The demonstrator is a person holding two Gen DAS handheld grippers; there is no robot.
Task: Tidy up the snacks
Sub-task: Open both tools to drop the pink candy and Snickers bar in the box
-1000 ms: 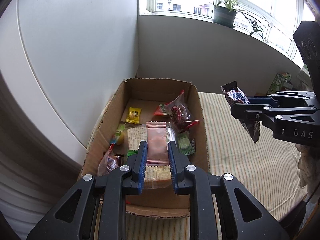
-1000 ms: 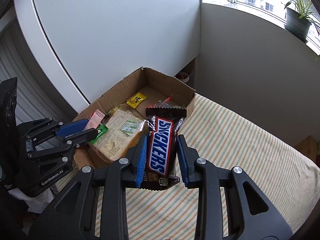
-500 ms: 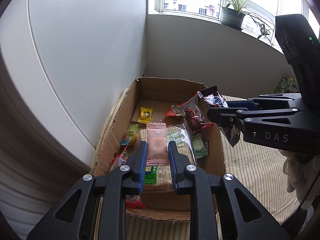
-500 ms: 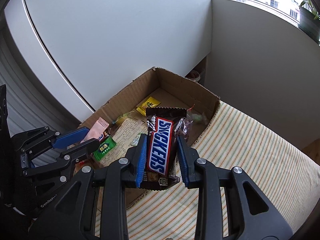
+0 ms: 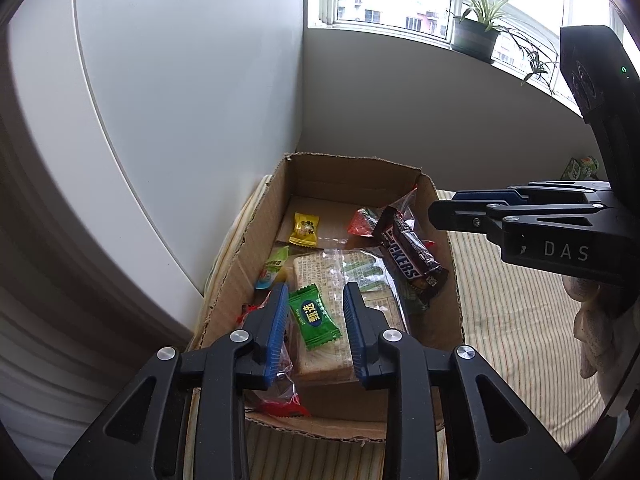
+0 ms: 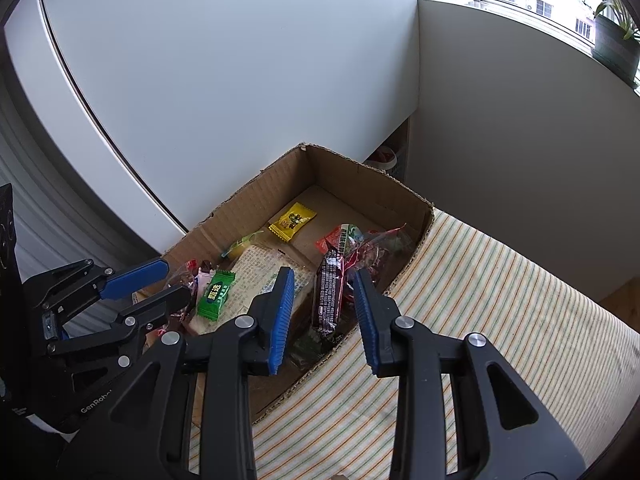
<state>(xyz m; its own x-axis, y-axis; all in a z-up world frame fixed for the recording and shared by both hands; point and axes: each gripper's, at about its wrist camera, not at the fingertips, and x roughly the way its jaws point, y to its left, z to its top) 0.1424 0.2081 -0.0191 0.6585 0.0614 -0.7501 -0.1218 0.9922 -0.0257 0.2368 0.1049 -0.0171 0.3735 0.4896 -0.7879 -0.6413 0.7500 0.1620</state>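
Brown cardboard box [image 5: 256, 236] on cloth [image 6: 500, 300] striped cream, green and orange. Inside: yellow candy wrapper [image 5: 305, 229], bright green packet [image 5: 314, 316] with yellow lettering, dark brown Snickers bar [image 5: 410, 258] with white panel and blue letters, red wrapper [image 5: 362, 222], pale printed cracker pack [image 5: 352, 280]. Black grippers with blue ribbed pads [image 5: 279, 332]. White wall [image 6: 240, 80].

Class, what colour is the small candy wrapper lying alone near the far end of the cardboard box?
Yellow: the candy wrapper shows best in the left wrist view, on the cardboard box floor.
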